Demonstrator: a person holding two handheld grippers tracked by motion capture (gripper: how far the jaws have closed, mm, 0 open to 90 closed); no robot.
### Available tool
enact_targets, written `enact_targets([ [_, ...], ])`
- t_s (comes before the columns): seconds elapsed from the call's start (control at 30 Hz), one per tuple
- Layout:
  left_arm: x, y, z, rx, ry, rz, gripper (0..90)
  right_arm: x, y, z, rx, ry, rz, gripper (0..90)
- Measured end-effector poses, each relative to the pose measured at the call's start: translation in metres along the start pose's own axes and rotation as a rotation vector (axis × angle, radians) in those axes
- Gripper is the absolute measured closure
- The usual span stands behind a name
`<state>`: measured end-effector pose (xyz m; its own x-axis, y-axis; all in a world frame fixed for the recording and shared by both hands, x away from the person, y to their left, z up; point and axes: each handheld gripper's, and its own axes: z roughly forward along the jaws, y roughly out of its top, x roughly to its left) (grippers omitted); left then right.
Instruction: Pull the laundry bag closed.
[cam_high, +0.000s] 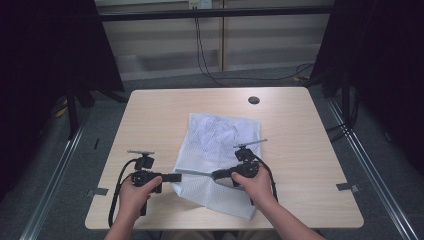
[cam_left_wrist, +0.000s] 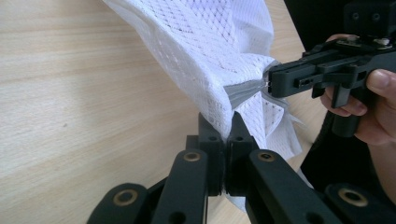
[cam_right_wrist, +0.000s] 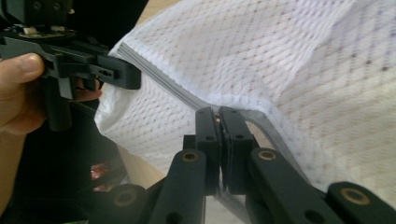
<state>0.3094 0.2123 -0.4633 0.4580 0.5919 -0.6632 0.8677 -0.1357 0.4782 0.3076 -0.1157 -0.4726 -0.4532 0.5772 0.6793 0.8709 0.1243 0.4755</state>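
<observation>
White mesh bag (cam_high: 215, 150) lies mid-frame on the table (cam_high: 300, 165); left tool (cam_high: 176, 177) and right tool (cam_high: 216, 175) each clamp its grey edge, likely stretching it taut.

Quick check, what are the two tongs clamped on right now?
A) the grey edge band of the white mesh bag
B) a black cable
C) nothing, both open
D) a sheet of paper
A: the left tongs and right tongs are both shut on the white mesh bag, the right pair on its grey edge band, which runs taut between them.
</observation>
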Motion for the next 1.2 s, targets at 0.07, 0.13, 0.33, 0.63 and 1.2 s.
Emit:
enact_targets([
  [0.07, -0.0002, -0.0001, 0.0002, 0.004, -0.01, -0.006, 88.2, -0.0023, -0.0003, -0.0022, -0.008, -0.001, 0.009, 87.2],
  [0.13, -0.0018, -0.0003, 0.0013, 0.0, -0.017, -0.021, 88.2, -0.0024, -0.0003, -0.0023, -0.008, 0.001, 0.012, 87.2],
  [0.33, -0.0002, 0.0006, 0.0016, -0.001, -0.014, -0.013, 88.2, -0.003, -0.0012, -0.0036, -0.006, -0.001, 0.011, 87.2],
  [0.63, -0.0007, 0.0009, 0.0024, -0.004, -0.016, -0.03, 88.3, -0.0039, -0.0019, -0.0049, -0.01, 0.001, 0.015, 87.2],
  [1.2, 0.0002, 0.0014, 0.0026, 0.002, -0.023, -0.023, 88.2, -0.003, -0.0027, -0.0066, -0.007, 0.003, 0.022, 87.2],
])
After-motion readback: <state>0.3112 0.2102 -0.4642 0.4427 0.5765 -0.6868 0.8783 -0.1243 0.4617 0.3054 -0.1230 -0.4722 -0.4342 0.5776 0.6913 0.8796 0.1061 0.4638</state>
